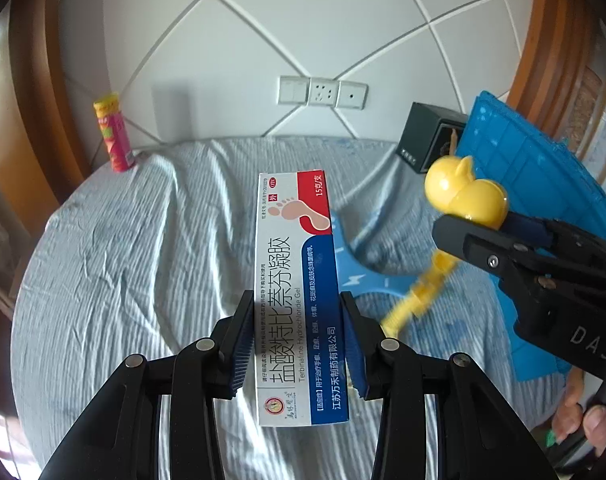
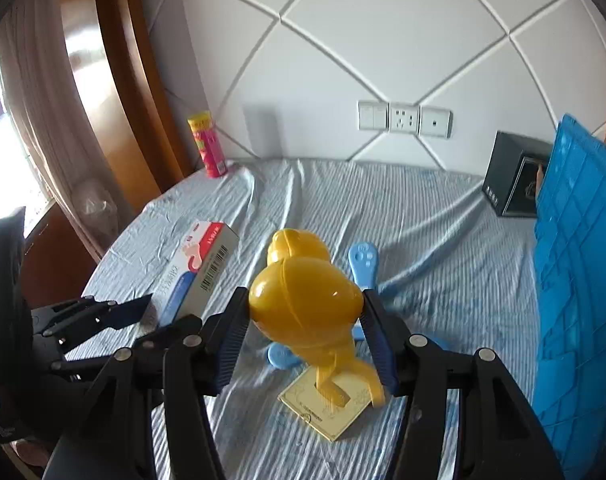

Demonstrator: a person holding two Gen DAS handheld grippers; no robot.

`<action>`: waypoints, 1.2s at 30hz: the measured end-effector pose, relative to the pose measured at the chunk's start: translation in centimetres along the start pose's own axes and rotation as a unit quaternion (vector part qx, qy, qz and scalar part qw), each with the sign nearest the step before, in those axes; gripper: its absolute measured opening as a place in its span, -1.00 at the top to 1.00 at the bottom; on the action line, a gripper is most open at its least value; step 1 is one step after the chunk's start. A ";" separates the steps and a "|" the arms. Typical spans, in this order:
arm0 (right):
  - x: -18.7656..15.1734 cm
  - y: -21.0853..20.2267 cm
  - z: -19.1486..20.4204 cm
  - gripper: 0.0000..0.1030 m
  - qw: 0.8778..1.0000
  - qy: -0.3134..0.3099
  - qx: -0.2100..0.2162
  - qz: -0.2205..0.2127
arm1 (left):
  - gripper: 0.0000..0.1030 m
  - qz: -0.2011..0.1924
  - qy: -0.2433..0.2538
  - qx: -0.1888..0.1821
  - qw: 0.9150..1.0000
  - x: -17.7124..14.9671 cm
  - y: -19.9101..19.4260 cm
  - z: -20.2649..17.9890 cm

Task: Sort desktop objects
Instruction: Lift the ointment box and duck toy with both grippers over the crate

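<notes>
My left gripper (image 1: 297,320) is shut on a white, red and blue medicine box (image 1: 295,264), which stands lengthwise between the pads above the table. In the right wrist view the same box (image 2: 201,268) sticks out of the left gripper (image 2: 159,316) at the left. My right gripper (image 2: 305,308) is shut on a yellow duck-shaped plastic clip (image 2: 303,304), held in the air with its handles hanging down and blurred. From the left wrist, the right gripper (image 1: 487,224) and the duck clip (image 1: 459,192) show at the right.
The round table wears a striped pale-blue cloth (image 2: 423,220). On it lie a light-blue plastic piece (image 2: 363,260) and a yellowish card (image 2: 331,412). A blue gridded tray (image 2: 579,260) stands at the right, a black box (image 2: 511,176) behind it, a pink-yellow canister (image 2: 209,144) back left. A hand (image 1: 595,424) grips the right tool.
</notes>
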State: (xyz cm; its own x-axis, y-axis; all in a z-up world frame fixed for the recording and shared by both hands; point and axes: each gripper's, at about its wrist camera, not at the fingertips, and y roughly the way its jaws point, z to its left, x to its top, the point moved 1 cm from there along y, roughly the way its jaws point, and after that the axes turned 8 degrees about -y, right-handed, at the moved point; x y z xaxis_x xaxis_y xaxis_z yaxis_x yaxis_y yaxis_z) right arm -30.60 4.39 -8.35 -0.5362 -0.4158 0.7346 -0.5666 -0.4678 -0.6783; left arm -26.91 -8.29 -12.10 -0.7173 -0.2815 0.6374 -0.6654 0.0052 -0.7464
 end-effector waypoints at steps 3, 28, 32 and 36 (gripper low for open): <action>0.8 -1.0 0.2 -0.07 1.000 0.000 -0.005 -0.013 | 0.24 -0.009 0.006 -0.002 1.000 0.4 -0.8 -0.2; 4.1 -13.0 -2.6 -0.07 0.990 0.015 -0.093 -0.103 | 0.24 -0.078 0.069 -0.058 0.993 2.6 -7.3 -8.4; 4.9 -17.6 -6.2 -0.07 0.984 0.024 -0.115 -0.135 | 0.24 -0.101 0.087 -0.075 0.988 3.7 -9.0 -13.0; 5.6 -22.8 -11.5 -0.07 0.976 0.036 -0.146 -0.160 | 0.24 -0.112 0.107 -0.098 0.983 5.7 -9.9 -19.8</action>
State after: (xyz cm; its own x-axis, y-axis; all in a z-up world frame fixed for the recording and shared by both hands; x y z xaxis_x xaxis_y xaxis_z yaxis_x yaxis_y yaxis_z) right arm -27.92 21.68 11.08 -0.3396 -0.2248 0.9133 -0.8607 -0.3172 -0.3981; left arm -28.55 9.09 2.70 -0.5606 -0.0886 0.8234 -0.8241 0.1573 -0.5441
